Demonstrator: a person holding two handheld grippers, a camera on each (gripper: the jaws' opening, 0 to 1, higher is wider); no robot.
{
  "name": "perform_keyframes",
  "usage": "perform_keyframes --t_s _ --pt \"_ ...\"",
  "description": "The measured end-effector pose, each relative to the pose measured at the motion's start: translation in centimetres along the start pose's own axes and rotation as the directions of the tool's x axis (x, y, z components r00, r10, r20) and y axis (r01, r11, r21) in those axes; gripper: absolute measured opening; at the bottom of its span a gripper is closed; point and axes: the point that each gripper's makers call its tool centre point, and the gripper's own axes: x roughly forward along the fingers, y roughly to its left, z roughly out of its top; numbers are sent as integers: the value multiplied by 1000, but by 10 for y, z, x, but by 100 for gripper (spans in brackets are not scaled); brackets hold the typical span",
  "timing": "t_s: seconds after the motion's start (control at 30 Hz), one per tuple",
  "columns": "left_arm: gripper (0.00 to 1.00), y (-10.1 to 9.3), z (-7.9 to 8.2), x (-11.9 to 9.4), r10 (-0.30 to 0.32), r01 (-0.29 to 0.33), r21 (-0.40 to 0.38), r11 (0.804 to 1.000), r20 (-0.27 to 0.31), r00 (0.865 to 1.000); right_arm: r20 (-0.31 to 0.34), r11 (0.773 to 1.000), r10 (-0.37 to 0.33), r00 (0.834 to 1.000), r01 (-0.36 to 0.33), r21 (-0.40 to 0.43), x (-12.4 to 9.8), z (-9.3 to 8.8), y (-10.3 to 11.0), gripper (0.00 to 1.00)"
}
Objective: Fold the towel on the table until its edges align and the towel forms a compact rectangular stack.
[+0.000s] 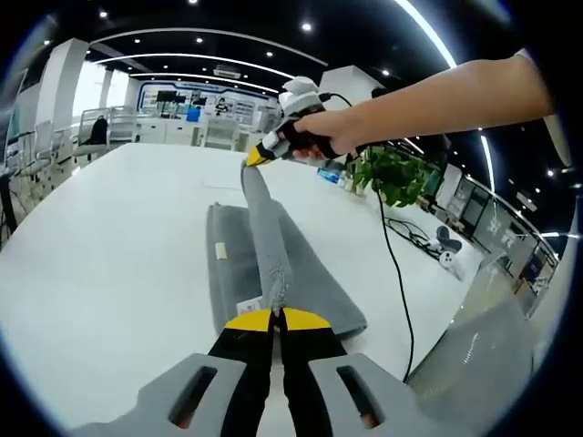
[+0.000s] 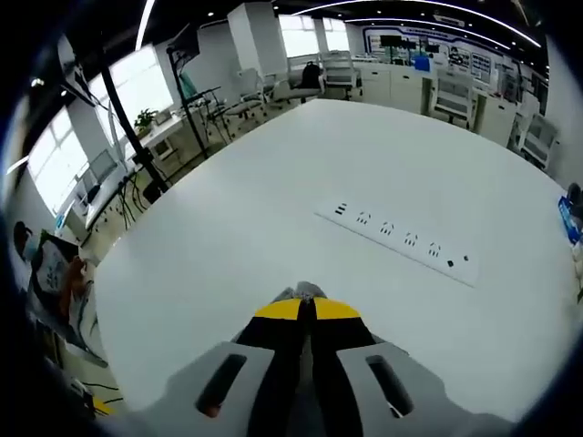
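We have the soft, limp grey cloth towel (image 1: 273, 264) on the white table (image 1: 109, 264), its upper edge pulled taut between our left gripper (image 1: 275, 319) and right gripper (image 1: 257, 157), both clamped on corners, the best hold for such light, sagging fabric.

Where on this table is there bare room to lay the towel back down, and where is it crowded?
Bare white table lies to the view's left of the grey towel, and around the inset socket strip. It is crowded on the towel's other side: a black cable, a potted plant and the right claw.
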Motion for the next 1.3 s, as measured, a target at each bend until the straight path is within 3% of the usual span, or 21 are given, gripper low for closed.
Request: perform_keyframes --t_s 0.2,0.27,0.67,0.9,1.1,1.17,1.3 --pt "2 -1 -10 2 -30 30 0 1000 -51 998 -17 1000 17 1000 -18 -18 14 -5 8 0" --pt "2 0 -11 2 -26 28 31 999 -60 998 -16 999 21 1000 -21 -25 17 -5 9 0" --pt "2 20 -33 13 -19 26 56 998 -128 992 -31 998 31 999 -32 -46 39 -15 17 1" --pt "2 24 -44 16 -23 31 44 999 -159 987 -34 998 31 999 -33 -55 55 -20 22 1" --pt "3 29 -55 22 -27 32 19 999 -204 979 -41 992 17 999 -22 -122 67 -23 21 2" --pt "3 33 -59 23 -26 33 27 999 -219 975 -30 992 20 999 -24 -125 66 -22 22 4" --pt "5 36 -61 21 -17 26 34 999 -231 973 36 992 -9 999 13 -124 67 -10 14 16"
